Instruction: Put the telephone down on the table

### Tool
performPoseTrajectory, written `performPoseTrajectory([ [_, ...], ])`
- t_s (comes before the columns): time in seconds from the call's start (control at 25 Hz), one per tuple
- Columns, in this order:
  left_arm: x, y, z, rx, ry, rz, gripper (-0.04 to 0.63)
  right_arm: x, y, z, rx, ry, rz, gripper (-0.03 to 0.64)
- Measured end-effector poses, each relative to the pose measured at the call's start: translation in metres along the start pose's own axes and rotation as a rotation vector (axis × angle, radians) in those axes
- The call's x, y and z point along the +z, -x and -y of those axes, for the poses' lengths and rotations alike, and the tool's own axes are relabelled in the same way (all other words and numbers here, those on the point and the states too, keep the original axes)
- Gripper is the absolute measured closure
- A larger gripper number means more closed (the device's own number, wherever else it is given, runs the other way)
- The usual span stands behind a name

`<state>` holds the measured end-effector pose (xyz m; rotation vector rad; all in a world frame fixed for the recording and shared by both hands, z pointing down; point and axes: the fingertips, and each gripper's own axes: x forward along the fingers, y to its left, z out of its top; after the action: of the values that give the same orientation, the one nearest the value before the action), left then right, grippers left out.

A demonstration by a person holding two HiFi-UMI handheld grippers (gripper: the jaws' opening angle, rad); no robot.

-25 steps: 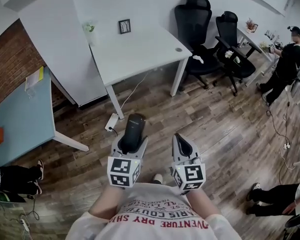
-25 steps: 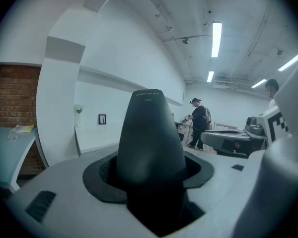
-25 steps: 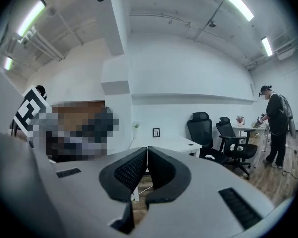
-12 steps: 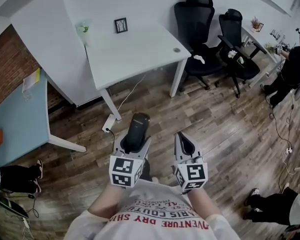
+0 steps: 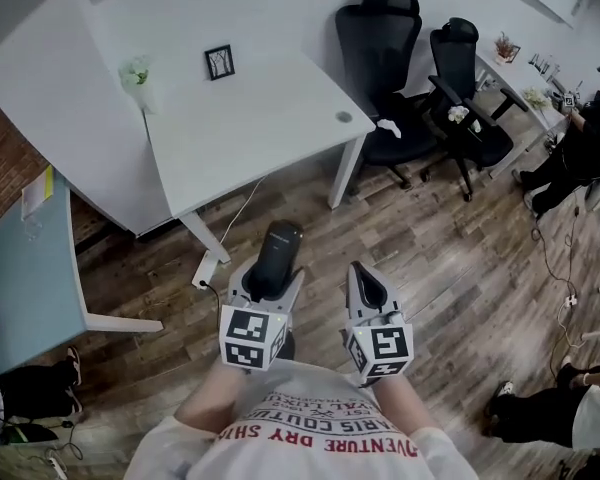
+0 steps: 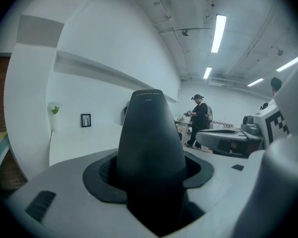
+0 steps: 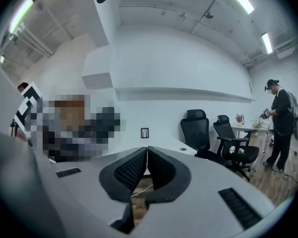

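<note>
Nearest us, our left claw (image 5: 270, 278) has its jaws partly apart and clamped on the lower end of the dark, smooth plastic telephone handset (image 5: 278, 246), whose rounded top sticks out forward past the pads. So the telephone is in the air above the wood-plank floor (image 5: 450, 268), well short of where it belongs. Our right claw (image 7: 147, 168) sits just beside the left, jaws pressed together with nothing in them.

We judge the step in hand to be the carry to the white rectangular tabletop (image 5: 250, 128), which stands ahead of us and a little to the left. To do it well, we hold the grip firm and raise the handset's free end enough to pass over the near edge rather than knock into it. We aim for the broad bare middle, where the handset can lie flat, and let go only once its body rests on the surface. The idle right claw belongs out to the side, clear of the landing spot.

Farther back on the tabletop stand a small black picture frame (image 5: 219, 62) and a little green plant in a pale vase (image 5: 137, 73); we stop short of both. Beyond the far corner, two black mesh office chairs (image 5: 380, 48) play no part.
</note>
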<state>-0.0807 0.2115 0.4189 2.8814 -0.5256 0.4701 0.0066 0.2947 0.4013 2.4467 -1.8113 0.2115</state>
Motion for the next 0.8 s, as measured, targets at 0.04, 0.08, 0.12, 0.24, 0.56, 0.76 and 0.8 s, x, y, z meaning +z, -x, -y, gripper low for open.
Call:
performPoseTrajectory([
  [0.04, 0.005, -0.011, -0.009, -0.005, 0.001, -0.002, 0.304, 0.002, -0.014, 0.003, -0.004, -0.001, -0.005, 0.592],
  [0.08, 0.010, -0.020, -0.019, -0.009, 0.004, -0.003, 0.304, 0.004, -0.029, 0.006, -0.009, -0.003, -0.010, 0.592],
  [0.12, 0.014, -0.029, -0.030, -0.011, 0.007, -0.004, 0.304, 0.006, -0.043, 0.008, -0.014, -0.005, -0.013, 0.592],
  [0.24, 0.028, -0.054, -0.065, -0.015, 0.015, -0.002, 0.304, 0.014, -0.085, 0.010, -0.024, -0.004, -0.015, 0.592],
  [0.56, 0.041, -0.093, -0.138, -0.006, 0.044, -0.010, 0.304, 0.026, -0.170, 0.002, -0.016, 0.014, -0.026, 0.592],
  [0.76, 0.041, -0.114, -0.165, 0.028, 0.072, -0.016, 0.304, 0.026, -0.210, 0.006, 0.024, 0.026, -0.040, 0.592],
  [0.8, 0.042, -0.118, -0.170, 0.041, 0.077, -0.016, 0.304, 0.026, -0.219, 0.007, 0.036, 0.028, -0.040, 0.592],
])
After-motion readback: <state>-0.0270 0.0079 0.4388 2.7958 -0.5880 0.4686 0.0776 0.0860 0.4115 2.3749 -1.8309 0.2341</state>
